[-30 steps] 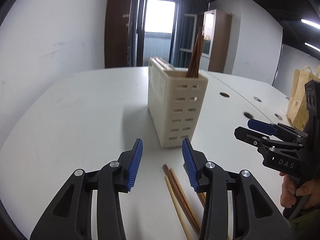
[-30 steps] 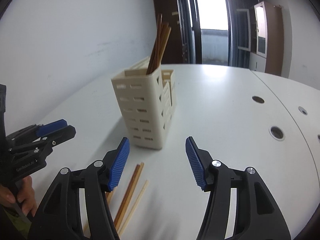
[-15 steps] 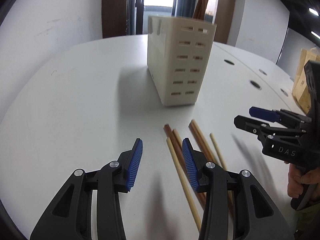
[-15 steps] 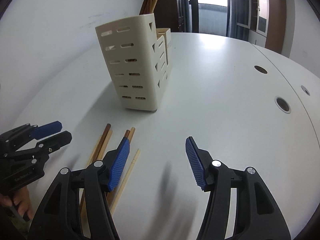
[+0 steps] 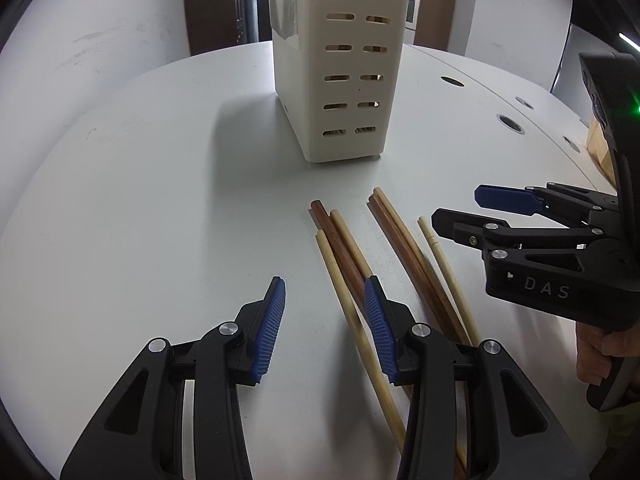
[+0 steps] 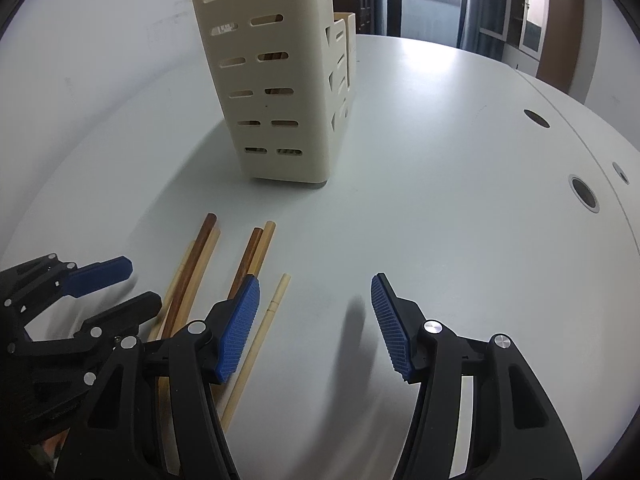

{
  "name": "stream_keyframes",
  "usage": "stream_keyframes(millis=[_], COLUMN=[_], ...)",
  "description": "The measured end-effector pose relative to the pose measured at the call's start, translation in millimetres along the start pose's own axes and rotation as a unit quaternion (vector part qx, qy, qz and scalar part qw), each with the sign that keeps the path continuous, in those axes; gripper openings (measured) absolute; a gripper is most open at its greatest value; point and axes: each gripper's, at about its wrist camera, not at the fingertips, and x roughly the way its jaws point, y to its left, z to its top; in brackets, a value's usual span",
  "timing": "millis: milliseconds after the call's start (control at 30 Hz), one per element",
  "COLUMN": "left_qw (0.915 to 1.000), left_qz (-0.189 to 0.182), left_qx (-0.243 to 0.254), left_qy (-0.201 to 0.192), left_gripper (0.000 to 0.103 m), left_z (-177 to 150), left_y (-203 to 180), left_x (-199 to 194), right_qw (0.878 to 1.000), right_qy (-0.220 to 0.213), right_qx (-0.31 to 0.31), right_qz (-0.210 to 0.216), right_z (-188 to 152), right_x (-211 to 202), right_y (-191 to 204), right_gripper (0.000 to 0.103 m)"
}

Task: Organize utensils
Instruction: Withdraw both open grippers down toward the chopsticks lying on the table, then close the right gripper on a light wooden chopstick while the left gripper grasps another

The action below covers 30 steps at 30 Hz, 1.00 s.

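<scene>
Wooden chopsticks point(image 5: 404, 240) now loom nearer beneath both gaping, empty grippers, left gripper point(image 5: 324, 328) and right gripper point(image 6: 316, 328).

The near ends of the chopsticks point(image 5: 344, 256) go under the left claw point(image 5: 324, 328) and leave the lower edge of the picture. The top of the cream holder point(image 5: 340, 68) is cut by the upper edge, so its content shows only as dark bits behind the slots. In the right wrist view, both claws hide the lower parts of the chopsticks point(image 6: 200, 264).
</scene>
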Motion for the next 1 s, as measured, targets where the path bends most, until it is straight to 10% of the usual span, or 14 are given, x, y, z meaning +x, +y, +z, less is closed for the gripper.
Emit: stream_keyframes(millis=[600, 1000], left_qw=[0.9997, 0.9992], left_qz=[0.015, 0.026], left_qx=[0.002, 0.002], left_qy=[0.020, 0.031], left_gripper=[0.042, 0.006], left_z=[2.9, 18.5], left_y=[2.7, 5.8], left_x=[18.4, 28.4], right_qw=[0.999, 0.998], right_qy=[0.017, 0.041], right_qx=[-0.020, -0.041], right_qz=[-0.025, -0.002], right_z=[-5.4, -7.1], right_x=[6.1, -2.6], right_y=[11.4, 22.2], right_gripper=[0.056, 0.012])
